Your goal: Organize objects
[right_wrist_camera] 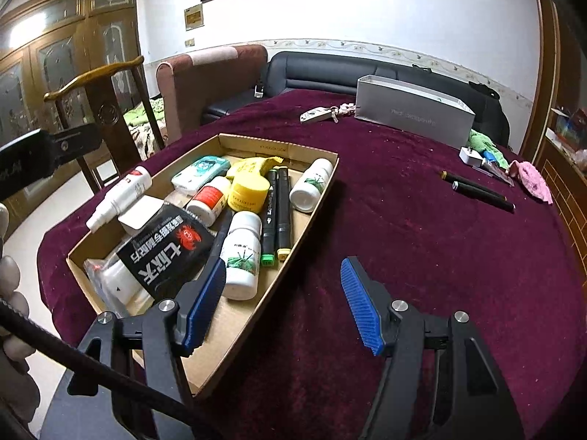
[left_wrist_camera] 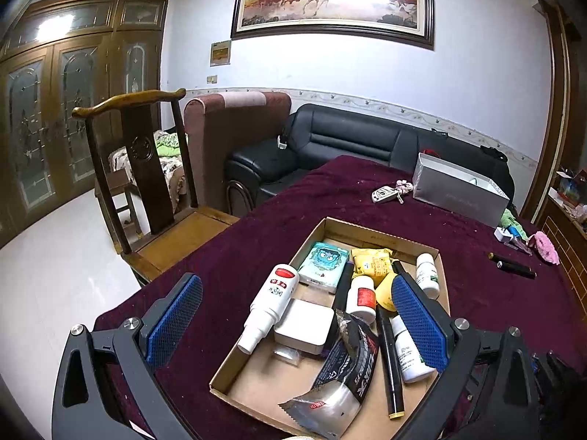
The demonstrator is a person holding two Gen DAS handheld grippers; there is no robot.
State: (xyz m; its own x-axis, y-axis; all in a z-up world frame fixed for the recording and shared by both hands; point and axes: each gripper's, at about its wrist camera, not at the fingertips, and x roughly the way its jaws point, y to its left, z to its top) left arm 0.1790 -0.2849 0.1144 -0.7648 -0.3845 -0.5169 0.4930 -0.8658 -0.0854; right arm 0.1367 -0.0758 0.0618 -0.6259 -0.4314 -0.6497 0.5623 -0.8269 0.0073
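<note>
Blue-padded jaws of the right gripper point(right_wrist_camera: 284, 302) stand apart with nothing between them, straddling the near right wall of the cardboard tray point(right_wrist_camera: 319, 198): one pad hangs over the tray's contents, the other over bare burgundy cloth. Most of the clutter already lies in the tray: white pill bottles, a yellow jar point(right_wrist_camera: 247, 192), a black snack packet point(right_wrist_camera: 165, 247) and two markers. What seems left to gather is the pair of dark pens point(right_wrist_camera: 477, 190) out on the tabletop point(right_wrist_camera: 403, 238), well apart from the tray. From the right jaws they lie ahead and off to the right, side by side, their long axes slanting from far-left to near-right. The right hand is clearly the nearer one. The left gripper point(left_wrist_camera: 297, 324) is open and empty too, spread wide over the tray, with the pens point(left_wrist_camera: 511, 264) far off to its right. A grasp across the barrels would likely need the wrist turned so the pads meet that slant squarely.
</note>
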